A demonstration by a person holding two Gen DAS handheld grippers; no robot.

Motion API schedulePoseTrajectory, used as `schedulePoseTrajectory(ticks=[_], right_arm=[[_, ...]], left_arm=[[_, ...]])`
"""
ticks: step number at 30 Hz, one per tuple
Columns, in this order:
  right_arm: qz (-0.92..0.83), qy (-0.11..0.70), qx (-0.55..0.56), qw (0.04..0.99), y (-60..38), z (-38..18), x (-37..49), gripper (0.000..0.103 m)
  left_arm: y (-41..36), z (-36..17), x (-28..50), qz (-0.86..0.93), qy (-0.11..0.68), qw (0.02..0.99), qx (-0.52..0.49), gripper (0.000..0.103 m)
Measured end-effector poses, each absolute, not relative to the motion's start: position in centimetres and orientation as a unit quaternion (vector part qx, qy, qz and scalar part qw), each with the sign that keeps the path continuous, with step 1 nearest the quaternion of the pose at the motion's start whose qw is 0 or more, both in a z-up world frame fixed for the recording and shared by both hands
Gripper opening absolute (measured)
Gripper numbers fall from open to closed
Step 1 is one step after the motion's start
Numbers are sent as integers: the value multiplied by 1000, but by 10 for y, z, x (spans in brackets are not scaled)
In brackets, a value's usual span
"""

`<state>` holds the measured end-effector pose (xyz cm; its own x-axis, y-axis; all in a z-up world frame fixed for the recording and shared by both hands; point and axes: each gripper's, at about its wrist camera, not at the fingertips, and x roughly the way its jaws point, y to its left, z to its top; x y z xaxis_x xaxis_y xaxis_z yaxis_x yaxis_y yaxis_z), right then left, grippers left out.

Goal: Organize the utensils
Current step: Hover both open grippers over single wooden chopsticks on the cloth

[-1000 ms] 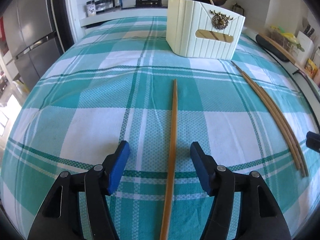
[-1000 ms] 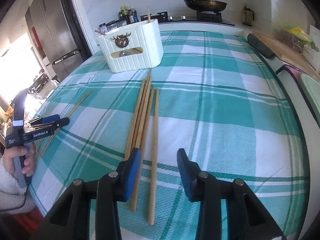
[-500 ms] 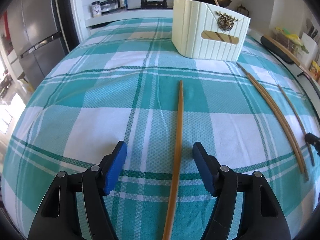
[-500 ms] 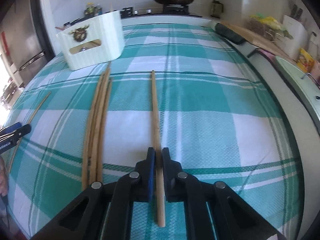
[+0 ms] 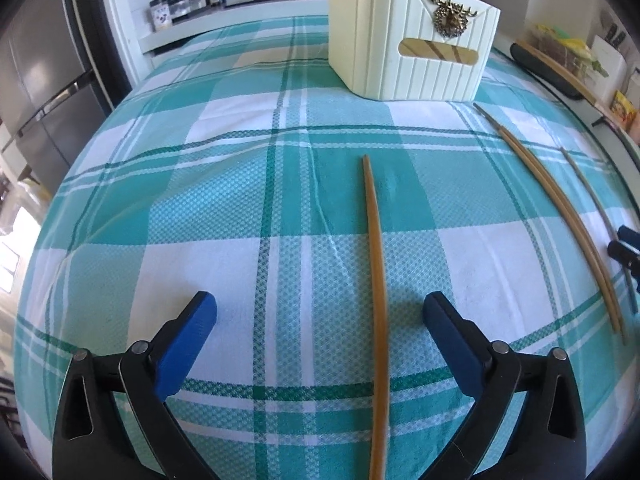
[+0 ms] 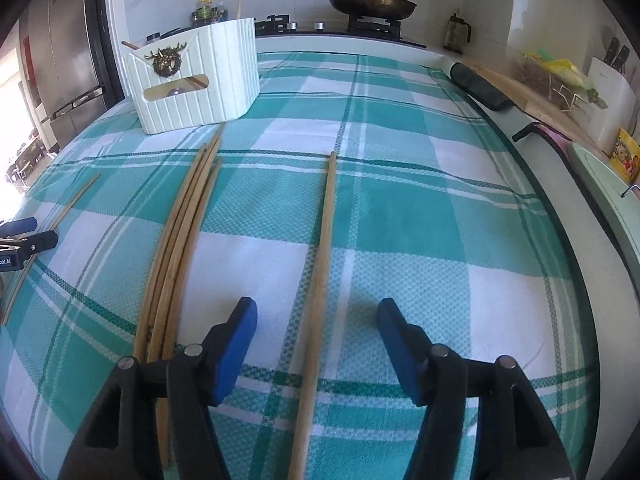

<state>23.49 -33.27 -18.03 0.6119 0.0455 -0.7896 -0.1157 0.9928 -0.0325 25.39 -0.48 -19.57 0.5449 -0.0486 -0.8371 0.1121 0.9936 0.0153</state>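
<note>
A single wooden chopstick point(image 5: 376, 280) lies on the teal checked cloth between the blue pads of my left gripper point(image 5: 320, 312), whose jaws are opening wide and do not touch it. In the right wrist view another chopstick point(image 6: 320, 280) lies between the pads of my right gripper point(image 6: 316, 316), jaws opening, nothing pressed. A bundle of several chopsticks point(image 6: 180, 248) lies just left of it, also seen as the chopstick bundle point(image 5: 560, 216). The cream utensil box point(image 5: 408, 36) with a brass deer badge stands at the far end, the same box point(image 6: 196, 80) holding a few sticks.
A dark roll point(image 6: 480, 84) and a wooden board lie along the table's right edge. A pan point(image 6: 372, 2) sits on the stove behind. A fridge point(image 5: 44, 80) stands at the left. The other gripper's tips point(image 6: 28, 236) show at the left border.
My right gripper, shut on its chopstick half a second ago, has opened and the stick lies on the cloth. My left gripper's jaws have spread wider around their chopstick.
</note>
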Motion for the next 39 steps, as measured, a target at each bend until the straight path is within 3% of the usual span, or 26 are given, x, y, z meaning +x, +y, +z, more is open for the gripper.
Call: schedulePoseTrajectory(ticks=[39], right_arm=[[43,436,-39,898,-333,-181,237,69]], left_arm=[[-5,-197,252,-49,464,884,27,103]])
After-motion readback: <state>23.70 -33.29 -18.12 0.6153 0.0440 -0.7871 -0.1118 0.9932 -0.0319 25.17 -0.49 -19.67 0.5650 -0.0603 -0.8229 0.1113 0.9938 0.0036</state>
